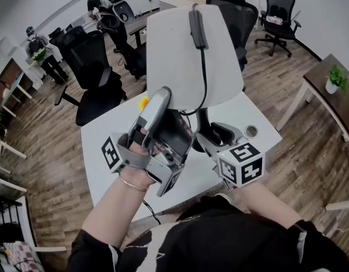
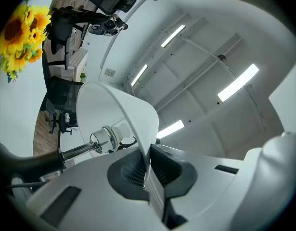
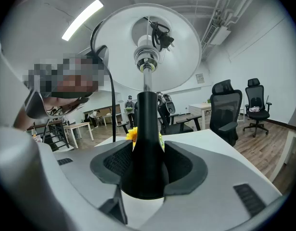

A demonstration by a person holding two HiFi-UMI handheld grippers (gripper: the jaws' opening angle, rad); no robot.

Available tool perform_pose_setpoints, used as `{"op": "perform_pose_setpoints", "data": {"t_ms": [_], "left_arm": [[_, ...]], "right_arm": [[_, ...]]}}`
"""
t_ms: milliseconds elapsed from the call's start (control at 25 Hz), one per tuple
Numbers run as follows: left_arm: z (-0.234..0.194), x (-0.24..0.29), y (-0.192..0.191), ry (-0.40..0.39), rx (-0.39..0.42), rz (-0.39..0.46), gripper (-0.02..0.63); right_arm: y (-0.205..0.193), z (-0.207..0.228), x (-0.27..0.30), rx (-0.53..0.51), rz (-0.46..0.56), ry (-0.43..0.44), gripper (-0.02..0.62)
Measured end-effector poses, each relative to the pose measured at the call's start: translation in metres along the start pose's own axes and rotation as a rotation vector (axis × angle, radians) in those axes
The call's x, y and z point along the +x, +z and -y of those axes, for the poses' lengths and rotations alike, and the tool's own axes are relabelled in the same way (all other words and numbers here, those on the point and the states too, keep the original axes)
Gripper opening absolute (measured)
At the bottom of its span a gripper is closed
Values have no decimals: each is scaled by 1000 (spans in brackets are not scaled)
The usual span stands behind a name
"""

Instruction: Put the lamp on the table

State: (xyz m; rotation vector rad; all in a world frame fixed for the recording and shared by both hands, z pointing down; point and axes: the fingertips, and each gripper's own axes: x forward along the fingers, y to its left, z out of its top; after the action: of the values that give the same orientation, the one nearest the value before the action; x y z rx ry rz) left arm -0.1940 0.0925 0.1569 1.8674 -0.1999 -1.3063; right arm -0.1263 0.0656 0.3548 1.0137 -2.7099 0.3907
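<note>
The lamp has a wide white shade on a black stem, with a black cord and switch draped over the shade. It is held over the white table. My left gripper is shut on the lower rim of the shade; the thin edge sits pinched between the pads in the left gripper view, next to the chrome bulb socket. My right gripper is closed on the thick black stem, both pads against it, under the shade. The lamp's foot is hidden.
Yellow sunflowers stand on the table beyond the lamp, and a round cable hole is at its right. Black office chairs ring the far side. A brown desk with a potted plant stands right. People are at the back left.
</note>
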Motion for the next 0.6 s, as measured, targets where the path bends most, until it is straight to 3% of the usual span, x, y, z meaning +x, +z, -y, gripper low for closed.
{"op": "perform_pose_setpoints", "data": {"t_ms": [600], "left_arm": [[12, 4, -11, -3, -1, -35, 14]], "right_arm": [[-2, -13, -17, 60, 67, -35, 215]]}}
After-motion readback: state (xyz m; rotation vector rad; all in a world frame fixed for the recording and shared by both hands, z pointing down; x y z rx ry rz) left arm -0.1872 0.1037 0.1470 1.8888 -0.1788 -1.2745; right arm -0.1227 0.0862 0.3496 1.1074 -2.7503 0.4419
